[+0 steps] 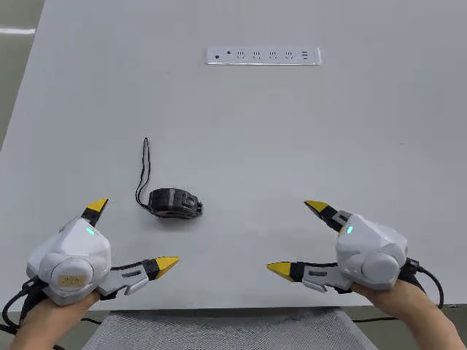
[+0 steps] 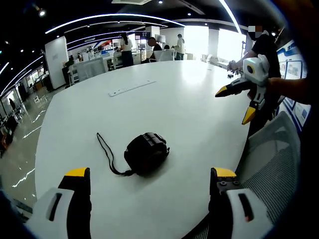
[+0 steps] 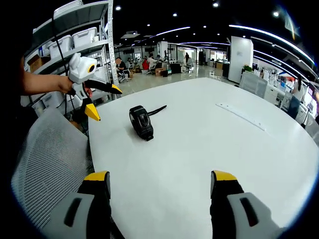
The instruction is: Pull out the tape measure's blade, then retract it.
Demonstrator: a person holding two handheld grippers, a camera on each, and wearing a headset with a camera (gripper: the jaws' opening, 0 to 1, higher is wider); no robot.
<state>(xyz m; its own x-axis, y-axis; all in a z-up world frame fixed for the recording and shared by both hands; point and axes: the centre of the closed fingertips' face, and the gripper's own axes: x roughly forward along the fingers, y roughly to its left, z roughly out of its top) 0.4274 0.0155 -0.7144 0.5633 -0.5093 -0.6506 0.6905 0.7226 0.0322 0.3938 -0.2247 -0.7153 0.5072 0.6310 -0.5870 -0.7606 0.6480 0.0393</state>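
Head view: rounded black tape measure [image 1: 174, 203], looped cord [image 1: 143, 173].

The smooth white surface [image 1: 306, 138] carries a black rounded tape measure [image 1: 174, 203] with a thin black cord loop [image 1: 144, 171], just ahead of the left claw [image 1: 133, 233], and a long white power strip [image 1: 263, 56] well beyond it.

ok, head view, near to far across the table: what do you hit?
Left gripper and right gripper, level at the near edge → tape measure → power strip at the far side.
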